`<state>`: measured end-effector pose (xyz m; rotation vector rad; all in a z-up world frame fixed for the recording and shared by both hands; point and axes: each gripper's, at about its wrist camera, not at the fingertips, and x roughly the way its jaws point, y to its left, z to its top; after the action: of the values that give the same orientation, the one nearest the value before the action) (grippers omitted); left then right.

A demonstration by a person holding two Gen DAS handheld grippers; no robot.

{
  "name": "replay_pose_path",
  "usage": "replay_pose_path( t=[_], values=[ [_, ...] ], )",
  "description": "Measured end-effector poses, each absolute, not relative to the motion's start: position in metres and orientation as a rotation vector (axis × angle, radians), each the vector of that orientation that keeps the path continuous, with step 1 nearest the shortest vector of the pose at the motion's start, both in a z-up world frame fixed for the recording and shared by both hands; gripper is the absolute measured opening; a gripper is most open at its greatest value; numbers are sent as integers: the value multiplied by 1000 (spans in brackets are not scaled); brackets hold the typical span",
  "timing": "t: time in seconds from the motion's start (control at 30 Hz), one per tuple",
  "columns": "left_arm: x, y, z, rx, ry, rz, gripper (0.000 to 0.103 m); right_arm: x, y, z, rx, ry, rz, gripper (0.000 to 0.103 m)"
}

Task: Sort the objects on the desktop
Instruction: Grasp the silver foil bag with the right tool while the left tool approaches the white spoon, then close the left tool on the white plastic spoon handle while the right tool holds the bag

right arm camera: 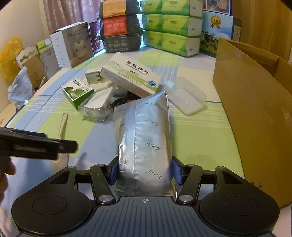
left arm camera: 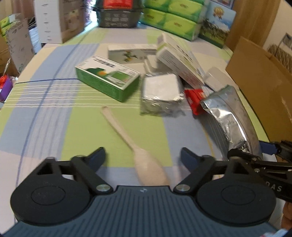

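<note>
Pouch (right arm camera: 144, 144) sits clamped between right gripper (right arm camera: 145, 170) fingers (right arm camera: 176, 170).

I am in a home, in a lived-in room that doubles as storage. My bench (right arm camera: 191, 134) is a round household table under a soft checked cloth of green, blue and white. Along its far edge stand stacked green tissue packs (right arm camera: 171, 27), black takeaway-style food tubs (right arm camera: 120, 32) and a white appliance box (right arm camera: 73, 45). A pinkish curtain (right arm camera: 63, 12) hangs behind them against a plain wall. Opened cardboard cartons (left arm camera: 18, 42) crowd the floor beside the table, and a yellow plastic bag (right arm camera: 9, 56) sits there too. Medicine boxes (right arm camera: 131, 76) lie loose on the cloth.
</note>
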<state>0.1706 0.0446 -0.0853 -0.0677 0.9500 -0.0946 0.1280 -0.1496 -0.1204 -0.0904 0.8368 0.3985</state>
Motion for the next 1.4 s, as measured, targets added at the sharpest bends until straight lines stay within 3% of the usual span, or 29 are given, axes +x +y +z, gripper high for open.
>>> replay_pose_path(
  t=[0.1, 0.17, 0.23, 0.53, 0.7, 0.93, 1.07, 1.17, 1.27, 1.4],
  values=[
    [169, 32, -90, 53, 938, -78, 61, 124, -151, -119, -86, 838, 405, 54],
    [164, 33, -90, 64, 920, -106, 39, 122, -152, -120, -76, 840, 406, 54],
    [160, 34, -88, 69, 922, -116, 25, 118, -154, -119, -69, 843, 411, 54],
    [107, 44, -76, 71, 977, -327, 17, 84, -171, -114, -22, 865, 413, 55],
    [95, 55, -79, 35, 967, -281, 23, 77, -167, -113, -31, 863, 403, 55],
    [105, 58, -82, 1, 959, -227, 23, 80, -158, -115, -42, 843, 394, 58],
    [110, 60, -83, 7, 956, -195, 13, 83, -155, -117, -40, 836, 390, 60],
    [111, 62, -83, 17, 957, -183, 7, 85, -153, -117, -36, 832, 393, 64],
    [111, 61, -83, 40, 957, -185, 4, 87, -153, -116, -27, 825, 394, 75],
    [108, 57, -83, 37, 961, -216, 4, 87, -151, -114, -44, 799, 387, 81]
  ],
)
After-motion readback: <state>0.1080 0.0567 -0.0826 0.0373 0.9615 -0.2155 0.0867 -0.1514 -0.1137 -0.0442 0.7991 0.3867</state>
